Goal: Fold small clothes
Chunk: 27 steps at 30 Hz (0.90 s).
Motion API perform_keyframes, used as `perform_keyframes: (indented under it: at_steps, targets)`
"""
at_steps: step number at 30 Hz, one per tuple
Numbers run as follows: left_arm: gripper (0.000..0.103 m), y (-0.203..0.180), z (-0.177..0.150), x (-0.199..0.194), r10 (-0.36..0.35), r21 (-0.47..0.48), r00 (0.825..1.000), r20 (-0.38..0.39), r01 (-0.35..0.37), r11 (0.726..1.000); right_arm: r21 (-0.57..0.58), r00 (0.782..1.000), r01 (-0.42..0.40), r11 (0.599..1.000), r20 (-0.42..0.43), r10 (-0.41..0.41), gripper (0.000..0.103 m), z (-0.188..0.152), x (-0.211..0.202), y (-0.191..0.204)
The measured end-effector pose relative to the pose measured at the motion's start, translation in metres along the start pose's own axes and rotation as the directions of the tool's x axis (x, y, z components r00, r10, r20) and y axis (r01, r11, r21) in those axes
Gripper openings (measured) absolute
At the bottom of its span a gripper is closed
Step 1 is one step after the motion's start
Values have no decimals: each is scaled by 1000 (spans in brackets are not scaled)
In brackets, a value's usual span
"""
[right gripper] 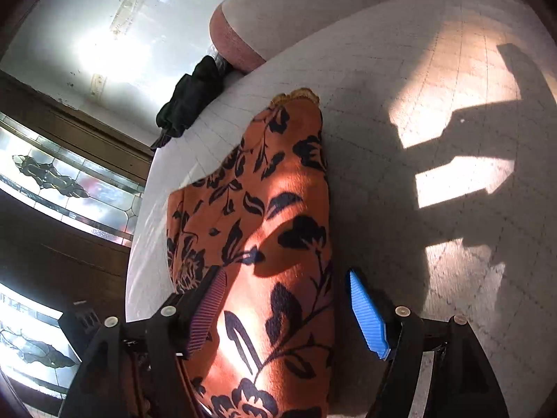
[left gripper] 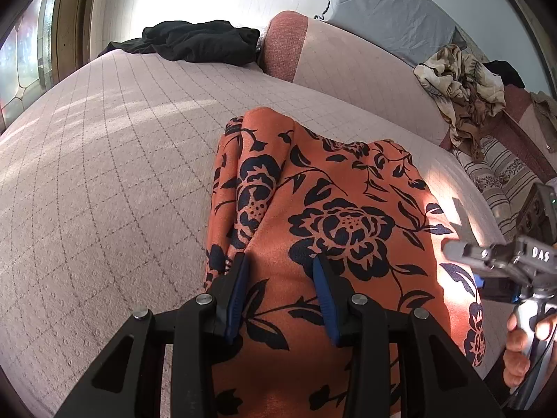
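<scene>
- From the left wrist we look forward, low and close over the orange floral garment on the bed.
- From the right wrist we see both again, equally close.

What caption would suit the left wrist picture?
Left gripper, fingers open, above an orange floral garment lying on a quilted bed.
</scene>
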<state>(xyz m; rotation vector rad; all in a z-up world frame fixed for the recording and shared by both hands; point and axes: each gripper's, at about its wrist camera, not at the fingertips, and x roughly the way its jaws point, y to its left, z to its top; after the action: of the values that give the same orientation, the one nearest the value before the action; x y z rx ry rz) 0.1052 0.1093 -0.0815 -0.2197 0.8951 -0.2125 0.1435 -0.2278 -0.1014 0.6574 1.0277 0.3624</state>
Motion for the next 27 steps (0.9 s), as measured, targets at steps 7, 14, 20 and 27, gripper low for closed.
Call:
perform_keyframes:
  at_steps: [7,14,20,27]
  targets:
    - [40,2,-1,1,-11,-8,1000,1,11,1000,-181,994,111,977,-1,-113,38,-17,4,31]
    - [57,12,-3,-51,-110,-78,993,38,113,991,-143,992,127,982,46,-122,68,-28,-15,21]
    - [60,43,-37,-26,-59,-171,991,-121,38,985,-231,973,121,965,222,-69,68,-46,-69,48]
    - [49,38,-27,-49,-109,-199,989,-96,88,976,-312,980,89,946,195,-28,71,-46,-56,83]
